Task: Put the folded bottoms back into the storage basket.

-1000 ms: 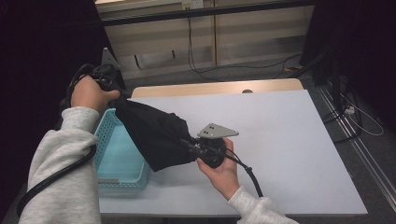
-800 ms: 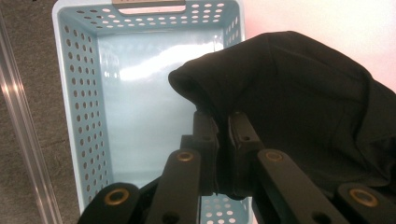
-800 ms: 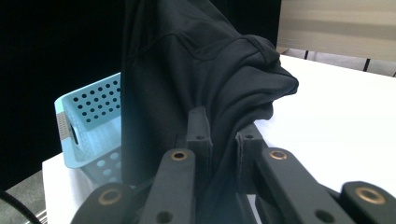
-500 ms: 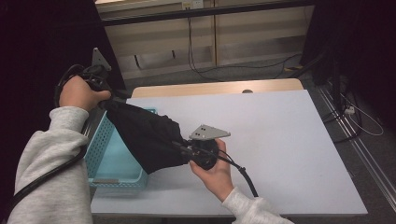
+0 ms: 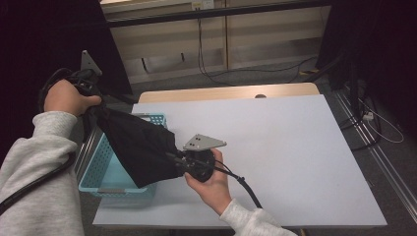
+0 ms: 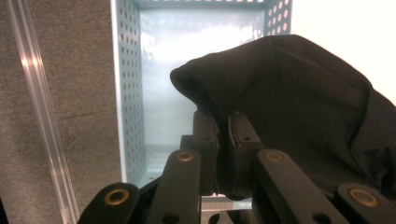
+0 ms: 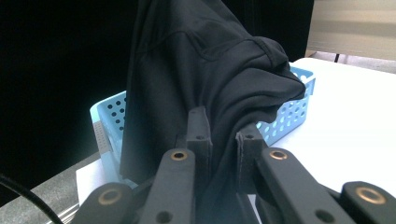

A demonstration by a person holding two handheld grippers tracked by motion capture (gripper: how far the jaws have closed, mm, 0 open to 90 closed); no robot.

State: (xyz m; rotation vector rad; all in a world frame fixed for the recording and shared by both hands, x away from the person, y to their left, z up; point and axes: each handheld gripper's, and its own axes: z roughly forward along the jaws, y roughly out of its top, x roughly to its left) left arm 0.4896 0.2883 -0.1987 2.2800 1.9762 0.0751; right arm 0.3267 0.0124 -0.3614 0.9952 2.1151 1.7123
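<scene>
A black garment (image 5: 140,147) hangs stretched between my two grippers, above a light blue perforated basket (image 5: 109,179) at the table's left edge. My left gripper (image 5: 91,105) is raised beyond the table's left side and is shut on one end of the cloth; in the left gripper view its jaws pinch a fold of the garment (image 6: 289,107) at the left gripper (image 6: 223,122) tips, with the basket (image 6: 128,93) below. My right gripper (image 5: 178,161) is shut on the lower end; in the right gripper view the garment (image 7: 196,70) rises from the right gripper (image 7: 223,122).
The white table (image 5: 285,147) spreads to the right of the basket. A wooden strip (image 5: 226,92) borders its far edge. Grey floor and a metal rail (image 6: 42,116) lie left of the basket. Cables trail on the floor beyond the table.
Both hands have moved left with the garment. The left gripper has gone out past the table's left side, and the cloth now hangs over the basket's left part.
</scene>
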